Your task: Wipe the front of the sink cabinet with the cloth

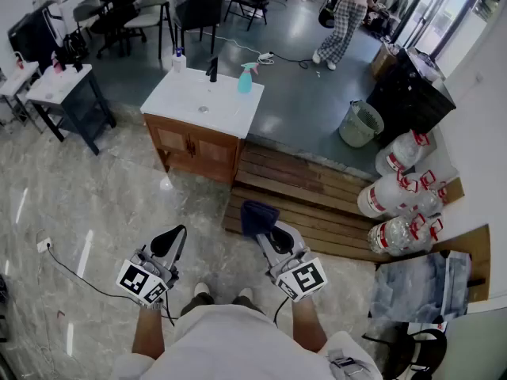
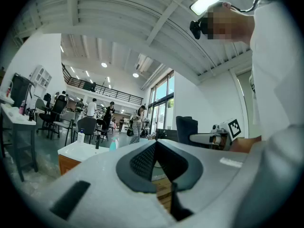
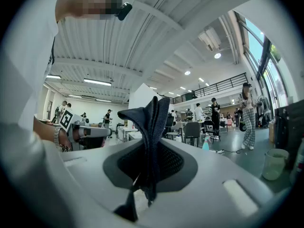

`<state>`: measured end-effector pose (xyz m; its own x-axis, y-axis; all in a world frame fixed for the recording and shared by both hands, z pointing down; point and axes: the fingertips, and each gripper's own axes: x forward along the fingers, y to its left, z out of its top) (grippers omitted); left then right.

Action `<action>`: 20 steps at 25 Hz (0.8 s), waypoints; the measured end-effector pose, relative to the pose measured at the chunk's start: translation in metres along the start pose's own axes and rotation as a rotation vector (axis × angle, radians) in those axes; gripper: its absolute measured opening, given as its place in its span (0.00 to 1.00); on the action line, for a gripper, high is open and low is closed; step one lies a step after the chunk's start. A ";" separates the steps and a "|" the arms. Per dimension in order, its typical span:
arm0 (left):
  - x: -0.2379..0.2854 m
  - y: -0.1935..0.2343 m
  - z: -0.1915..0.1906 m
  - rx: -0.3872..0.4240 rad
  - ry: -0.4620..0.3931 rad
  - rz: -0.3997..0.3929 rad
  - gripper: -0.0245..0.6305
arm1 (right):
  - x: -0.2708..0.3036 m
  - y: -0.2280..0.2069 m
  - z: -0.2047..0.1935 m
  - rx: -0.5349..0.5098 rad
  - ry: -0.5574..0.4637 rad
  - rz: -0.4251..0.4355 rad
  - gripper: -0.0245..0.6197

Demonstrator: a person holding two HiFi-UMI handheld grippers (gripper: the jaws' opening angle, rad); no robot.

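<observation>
The sink cabinet (image 1: 195, 147) has a wooden front and a white top (image 1: 190, 101); it stands on the marble floor well ahead of me and also shows low at the left of the left gripper view (image 2: 71, 161). My right gripper (image 1: 266, 229) is shut on a dark blue cloth (image 1: 257, 215), and in the right gripper view the cloth (image 3: 151, 122) stands up from between the closed jaws. My left gripper (image 1: 177, 234) is held beside it at about the same height, jaws shut with nothing in them (image 2: 156, 145). Both grippers are far short of the cabinet.
A teal spray bottle (image 1: 245, 79), a white bottle (image 1: 179, 60) and a black faucet (image 1: 213, 68) stand on the cabinet top. A wooden platform (image 1: 317, 192) lies to its right, with water jugs (image 1: 396, 192) and a bin (image 1: 360, 123) beyond. A cable (image 1: 71, 271) crosses the floor at left.
</observation>
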<state>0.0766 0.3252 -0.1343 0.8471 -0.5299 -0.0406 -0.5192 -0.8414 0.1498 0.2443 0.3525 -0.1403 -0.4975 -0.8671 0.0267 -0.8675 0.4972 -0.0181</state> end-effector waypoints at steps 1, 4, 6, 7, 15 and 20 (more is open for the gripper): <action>0.003 -0.001 -0.001 0.002 0.000 0.001 0.04 | 0.000 -0.003 0.000 0.001 -0.001 0.003 0.11; 0.009 -0.003 -0.003 0.004 0.003 0.003 0.04 | -0.002 -0.009 -0.001 0.004 -0.004 0.006 0.11; 0.010 -0.003 -0.004 0.002 0.004 0.002 0.04 | -0.003 -0.010 -0.001 0.006 -0.004 0.002 0.11; 0.010 -0.004 -0.005 0.000 0.004 0.003 0.04 | -0.004 -0.010 -0.002 0.008 -0.003 0.000 0.11; 0.007 -0.006 -0.007 0.003 0.008 0.008 0.04 | -0.002 -0.004 -0.002 0.006 -0.008 0.023 0.11; 0.002 -0.002 -0.005 0.010 0.008 -0.002 0.04 | 0.006 0.009 0.001 -0.028 -0.009 0.054 0.12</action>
<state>0.0797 0.3261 -0.1297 0.8488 -0.5276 -0.0333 -0.5188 -0.8434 0.1401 0.2338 0.3518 -0.1409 -0.5435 -0.8392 0.0172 -0.8392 0.5437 0.0091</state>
